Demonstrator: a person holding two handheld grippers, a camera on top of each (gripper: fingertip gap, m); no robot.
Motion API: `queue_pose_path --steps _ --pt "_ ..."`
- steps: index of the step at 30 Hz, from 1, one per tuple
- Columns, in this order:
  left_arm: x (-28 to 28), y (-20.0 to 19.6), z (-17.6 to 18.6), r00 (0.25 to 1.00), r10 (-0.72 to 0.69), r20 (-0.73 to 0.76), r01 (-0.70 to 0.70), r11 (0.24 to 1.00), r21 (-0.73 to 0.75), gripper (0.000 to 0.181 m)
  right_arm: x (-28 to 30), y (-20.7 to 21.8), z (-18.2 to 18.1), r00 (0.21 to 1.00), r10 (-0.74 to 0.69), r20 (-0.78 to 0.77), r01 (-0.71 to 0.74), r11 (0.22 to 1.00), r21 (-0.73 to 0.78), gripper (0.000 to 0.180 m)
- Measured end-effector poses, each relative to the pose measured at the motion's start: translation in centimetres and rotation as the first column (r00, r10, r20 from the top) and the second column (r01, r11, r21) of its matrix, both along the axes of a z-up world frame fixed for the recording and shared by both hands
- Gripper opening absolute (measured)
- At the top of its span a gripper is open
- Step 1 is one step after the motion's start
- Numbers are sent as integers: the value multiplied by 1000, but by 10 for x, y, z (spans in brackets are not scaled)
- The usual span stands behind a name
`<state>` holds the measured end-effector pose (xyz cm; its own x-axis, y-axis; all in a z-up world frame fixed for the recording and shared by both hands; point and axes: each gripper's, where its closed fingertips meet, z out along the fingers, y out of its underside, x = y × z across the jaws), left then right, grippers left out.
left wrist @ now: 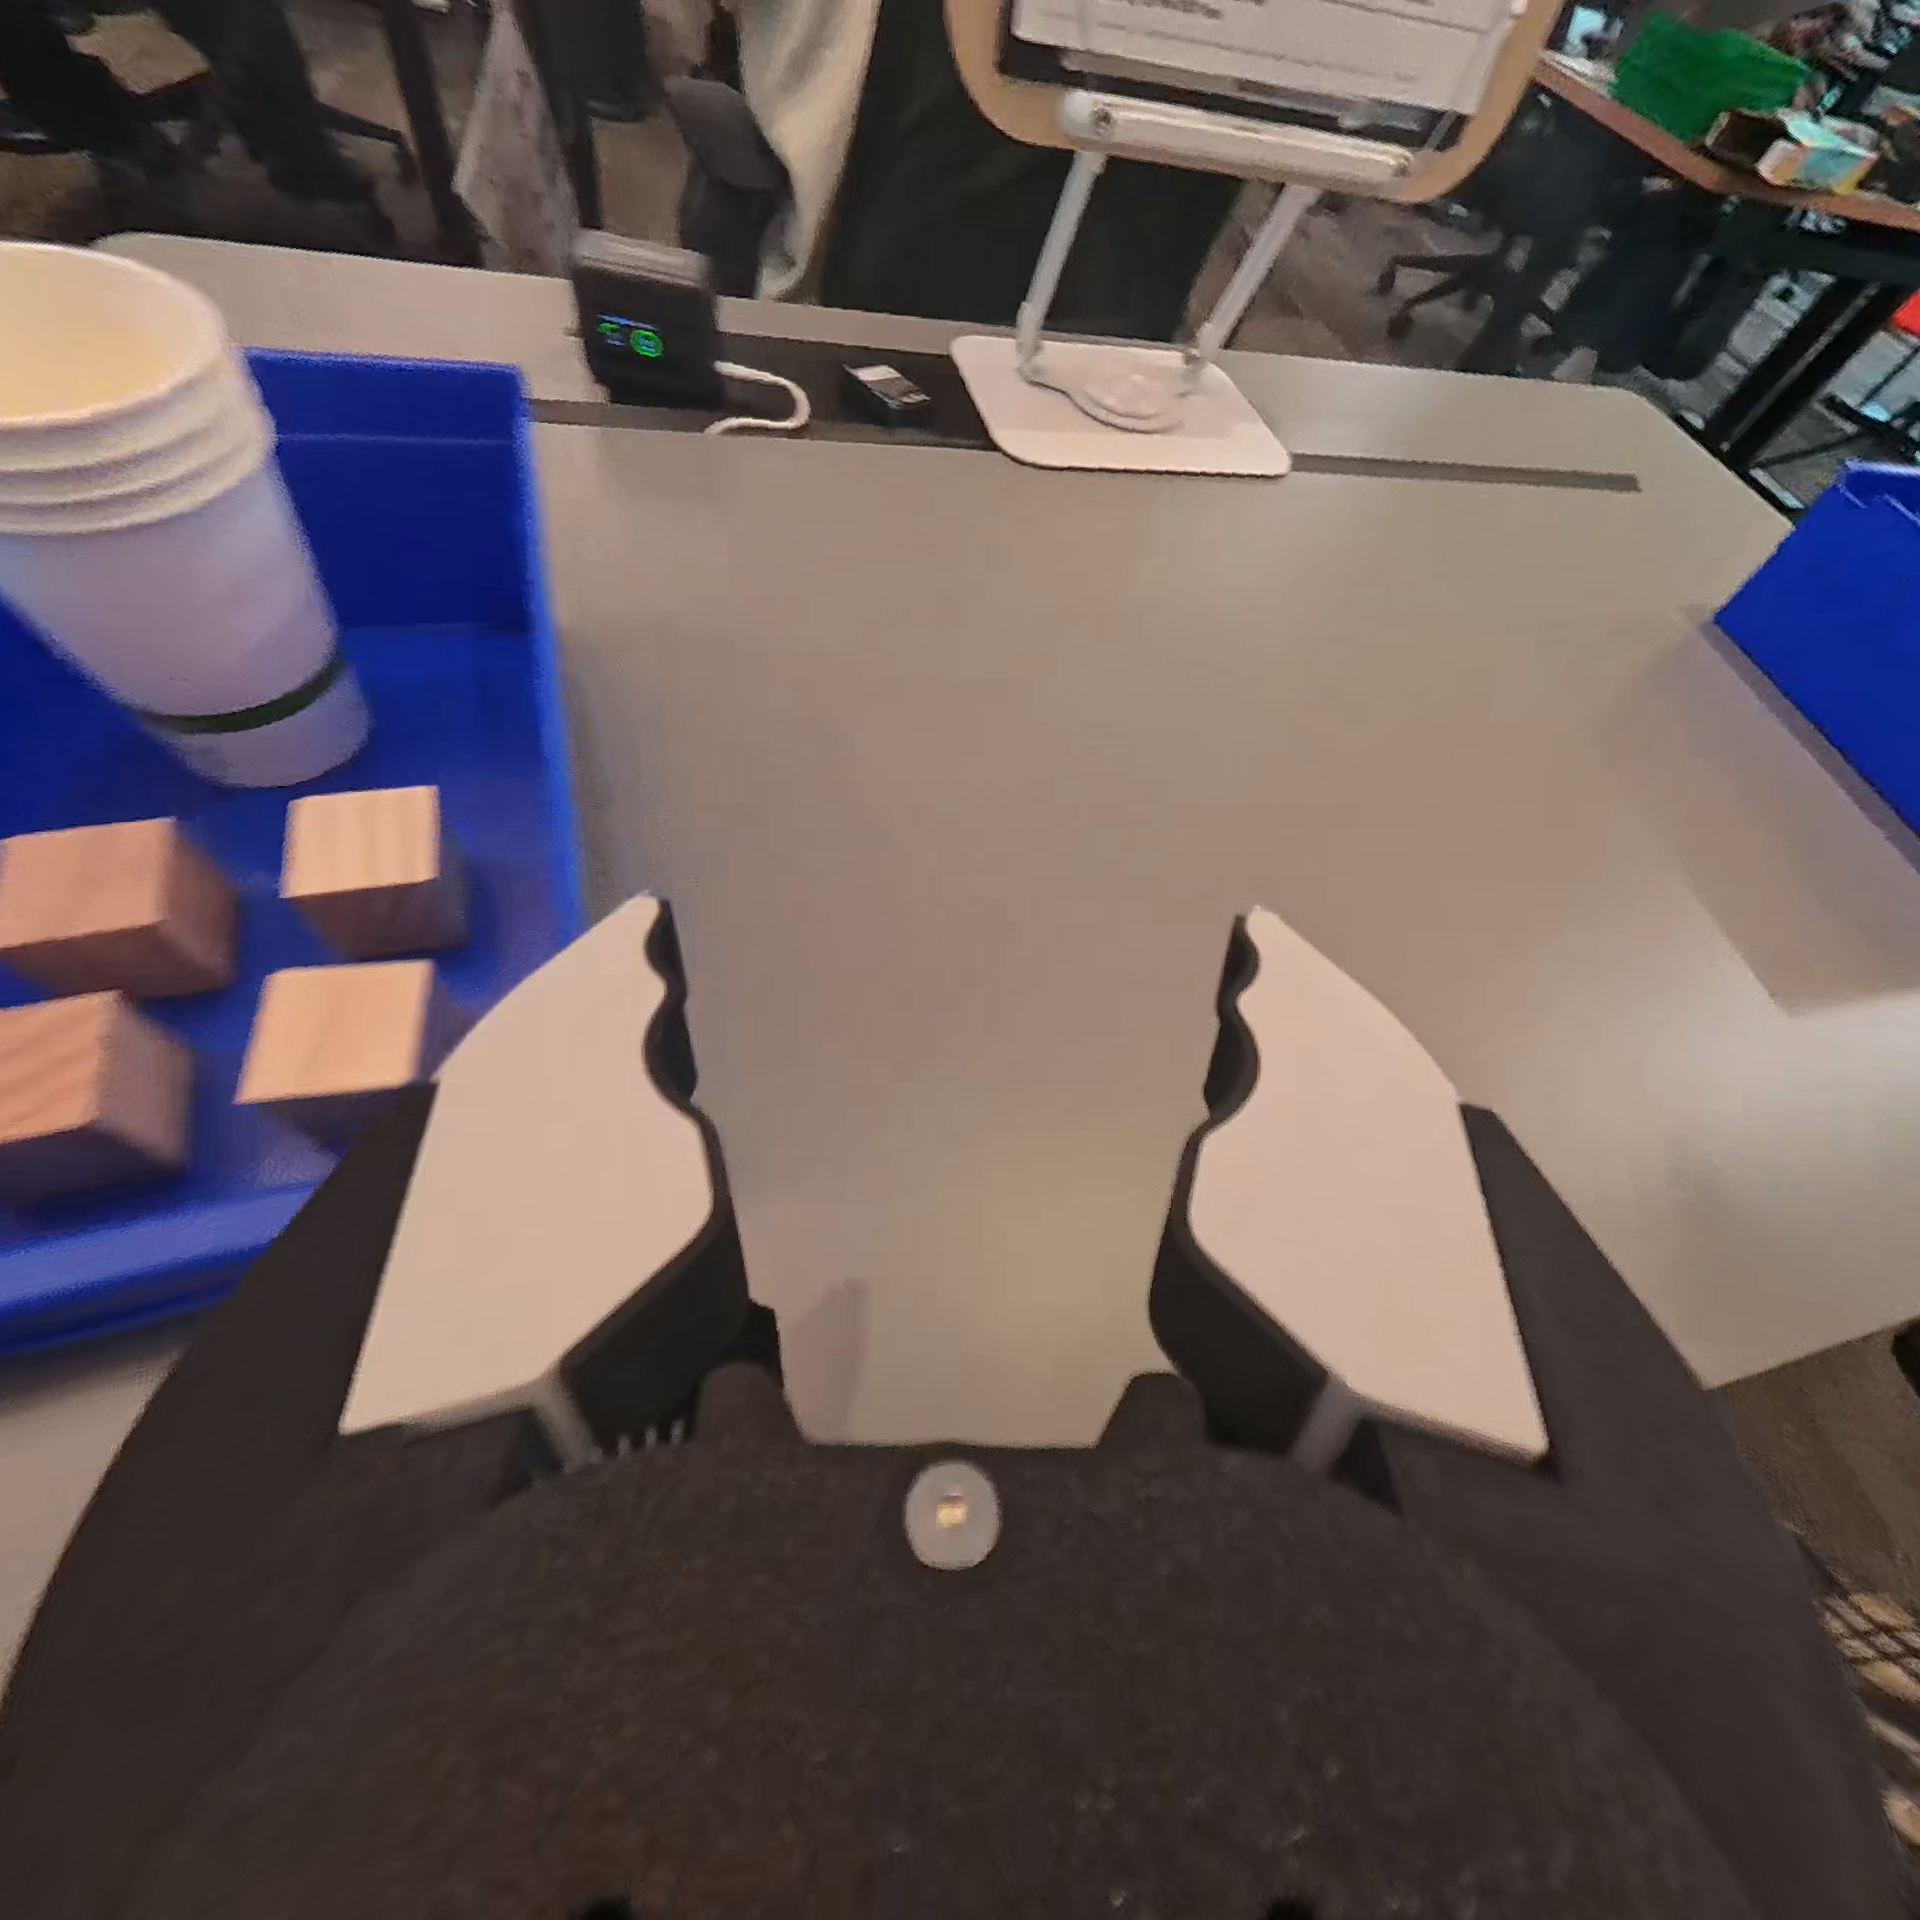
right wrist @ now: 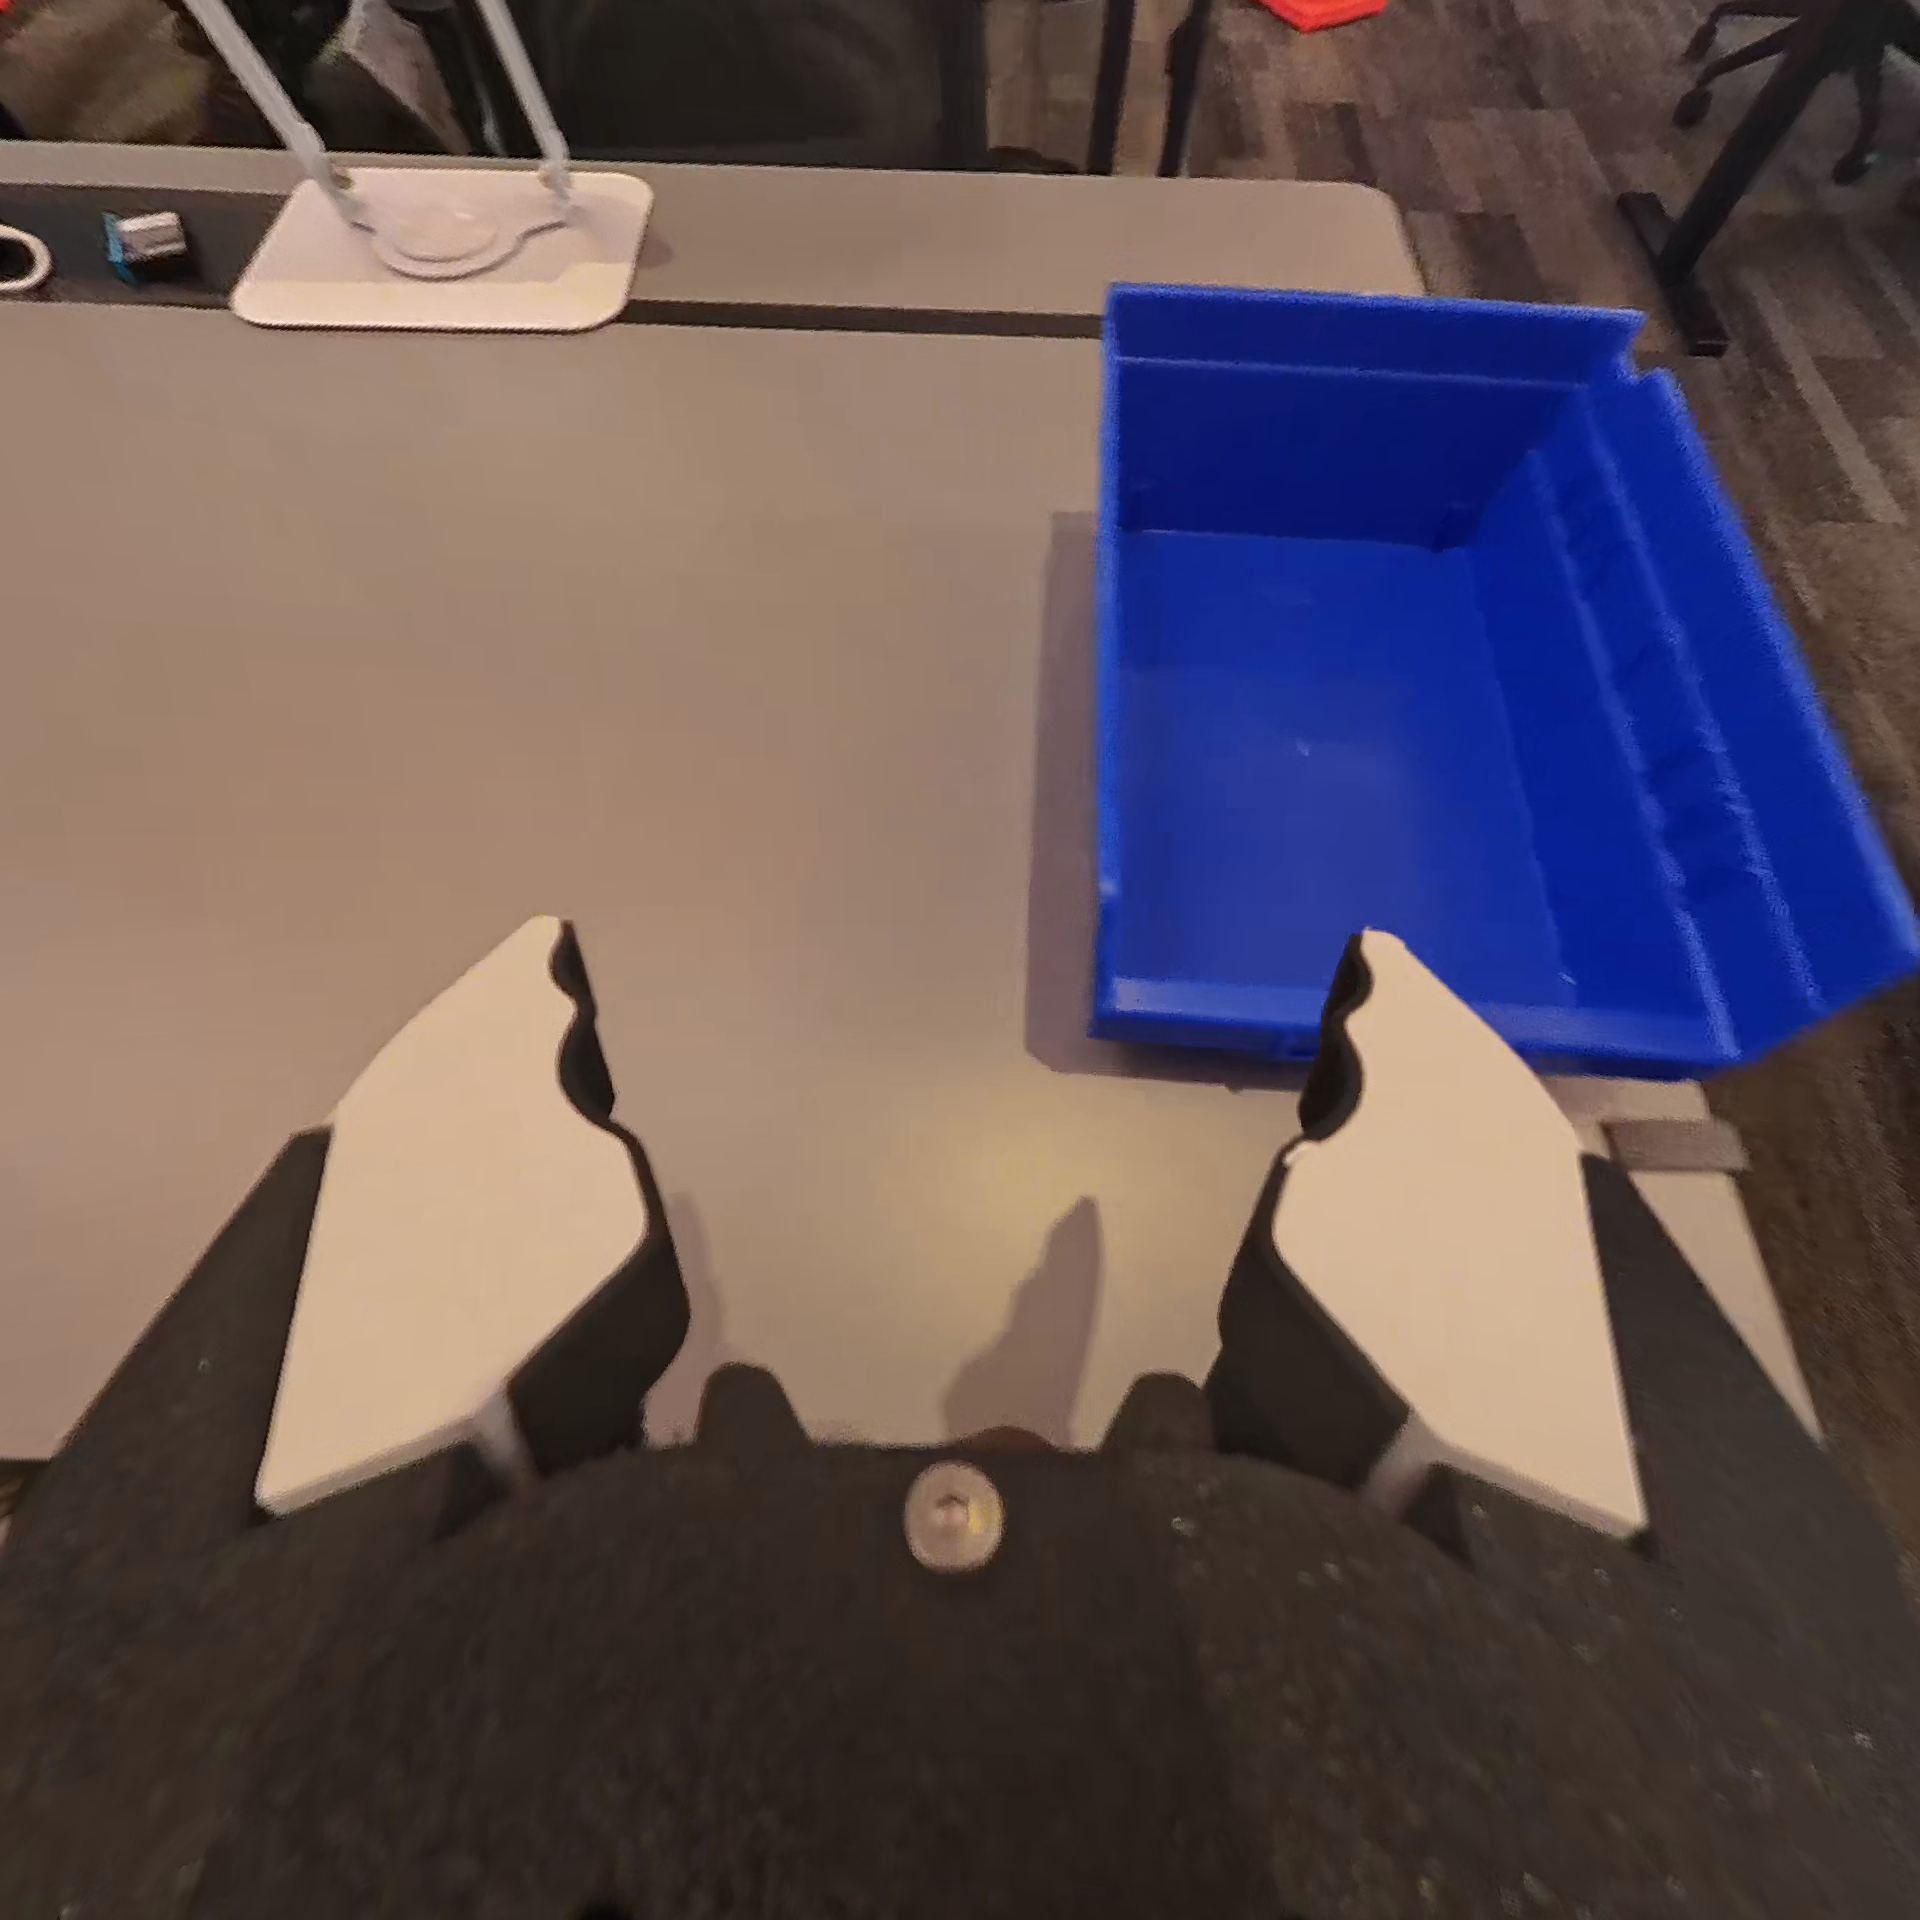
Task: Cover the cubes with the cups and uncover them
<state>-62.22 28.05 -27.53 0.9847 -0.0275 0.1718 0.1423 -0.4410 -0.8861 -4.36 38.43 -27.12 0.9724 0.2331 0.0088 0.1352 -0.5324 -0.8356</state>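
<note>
Cups nested, grippers empty

Cups [left wrist: 156,520] stood as one nested stack in the left bin [left wrist: 416,499], behind four cubes [left wrist: 364,873]. I held the left gripper [left wrist: 956,935] and the right gripper [right wrist: 961,935] spread wide over the table [left wrist: 1039,727], gripping nothing. I feared several cups would lift together, or the tilted stack would tip. The stack and two cubes were cut off; motion blur hid detail.

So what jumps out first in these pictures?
Probably the bright blue bin at the left, holding a stack of white paper cups and four wooden cubes. A second blue bin stands empty at the table's right edge. Both the left gripper and right gripper hang open over the grey table.
</note>
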Motion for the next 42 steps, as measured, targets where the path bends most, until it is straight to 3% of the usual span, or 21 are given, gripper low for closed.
queue_pose_path --steps 5,10,19,26,27,31,36,42 --pt "55 49 -25 995 -105 3 105 992 -64 96 -70 24 -23 994 106 -23 -107 994 -38 130" --pt "87 93 -69 985 -164 45 169 972 -162 95 -135 48 -69 979 203 -11 -203 970 -133 128" --pt "90 145 -129 991 -134 25 136 945 -297 96 -170 93 -131 986 162 30 -150 959 -239 129" --pt "83 158 -150 993 -111 -41 90 937 -336 98 -168 117 -165 981 108 162 -54 951 -306 136" --pt "84 158 -150 993 -115 -39 95 937 -335 99 -170 119 -169 987 95 133 -51 952 -303 145" --pt "87 154 -148 991 -136 9 132 939 -317 108 -174 117 -173 992 113 60 -90 952 -293 146" --pt "77 154 -147 998 -61 10 61 948 -312 88 -173 115 -173 994 87 62 -65 954 -292 146" --pt "78 148 -149 997 -69 -23 58 944 -326 94 -173 115 -173 995 84 61 -63 954 -293 146"
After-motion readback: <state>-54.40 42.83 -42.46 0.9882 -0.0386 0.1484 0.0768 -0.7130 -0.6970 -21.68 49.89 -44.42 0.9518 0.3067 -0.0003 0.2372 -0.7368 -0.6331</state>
